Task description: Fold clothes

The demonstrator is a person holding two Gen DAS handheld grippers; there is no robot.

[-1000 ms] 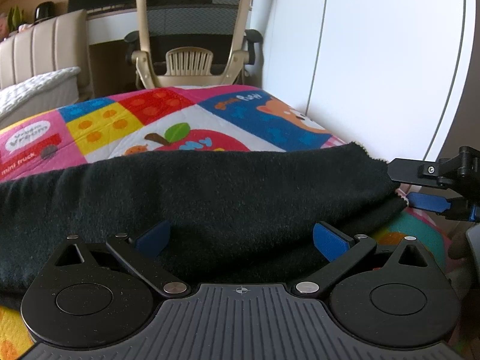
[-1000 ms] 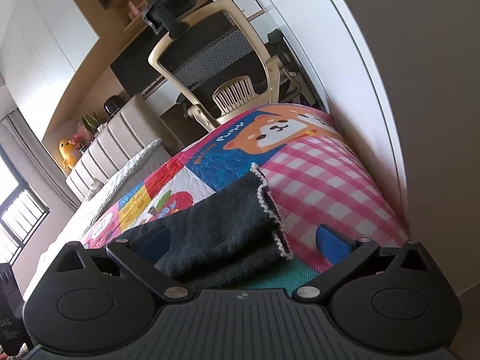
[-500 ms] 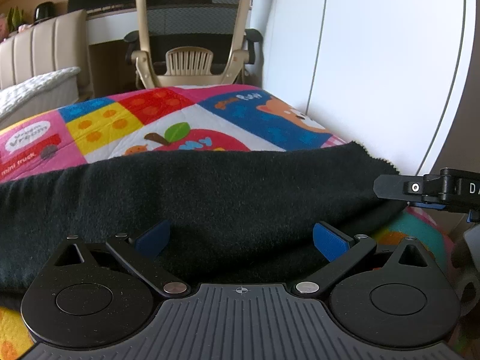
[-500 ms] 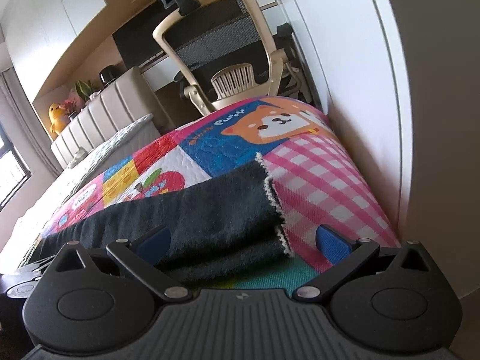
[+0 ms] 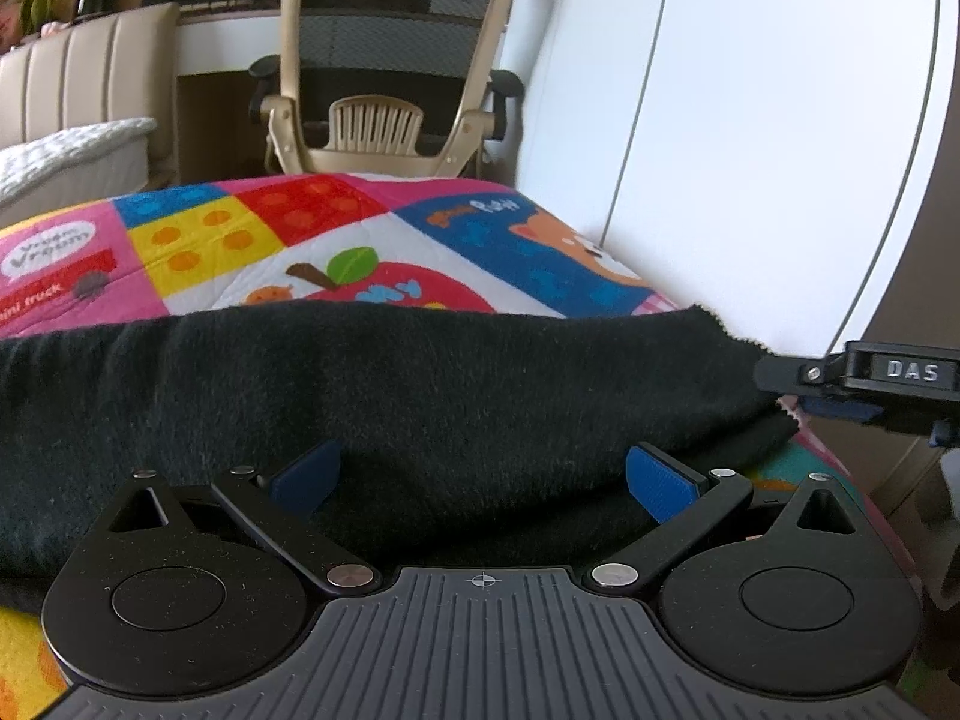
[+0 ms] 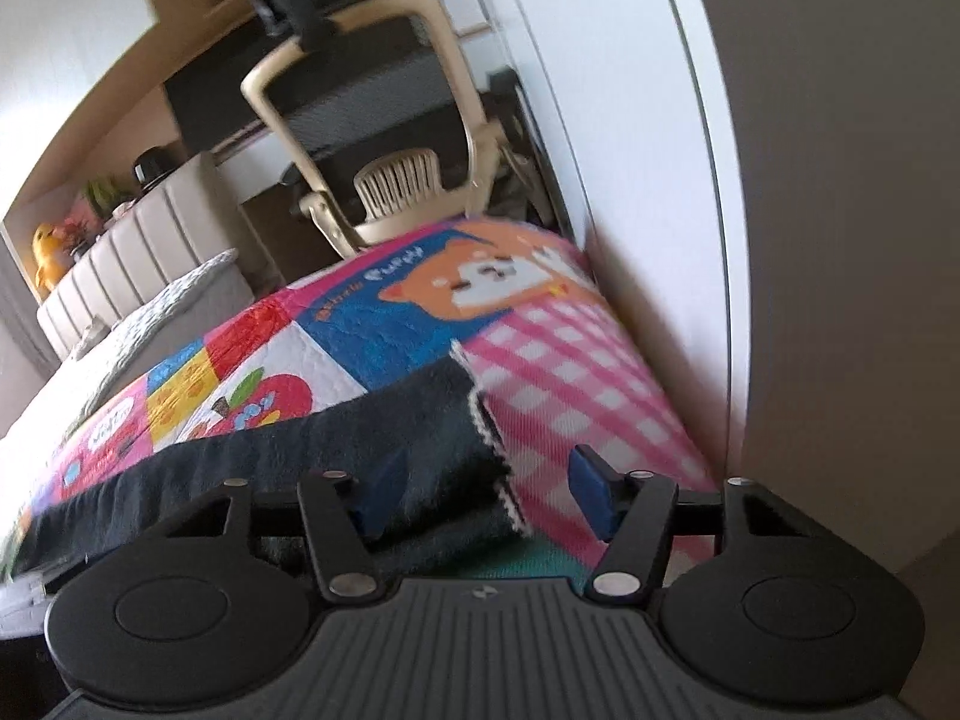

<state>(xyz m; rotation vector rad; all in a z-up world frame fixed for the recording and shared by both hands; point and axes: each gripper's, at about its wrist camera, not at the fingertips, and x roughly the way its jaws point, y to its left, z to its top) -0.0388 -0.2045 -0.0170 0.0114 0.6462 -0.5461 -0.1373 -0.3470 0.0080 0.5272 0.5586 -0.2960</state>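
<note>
A black knit garment [image 5: 420,396] lies folded in a long band across the colourful quilt [image 5: 252,240]. My left gripper [image 5: 480,474] stands open low over the band's near edge, a blue pad [image 5: 306,474] on each side. My right gripper [image 6: 486,495] is at the garment's right end [image 6: 432,450], where the white-stitched hem shows. Its jaws are closing with that end between them. The left pad [image 6: 381,498] lies against the cloth, while the right pad [image 6: 591,495] is still apart from it. In the left wrist view the right gripper [image 5: 792,390] reaches in from the right edge.
A white wardrobe wall [image 5: 750,150] runs close along the quilt's right side. A beige office chair [image 5: 390,72] and a desk stand beyond the far end. A padded headboard and a white blanket [image 5: 66,144] lie at the far left.
The right gripper's jaws have come about halfway together around the garment's right end, and its view has tilted. The left gripper and the garment have stayed put.
</note>
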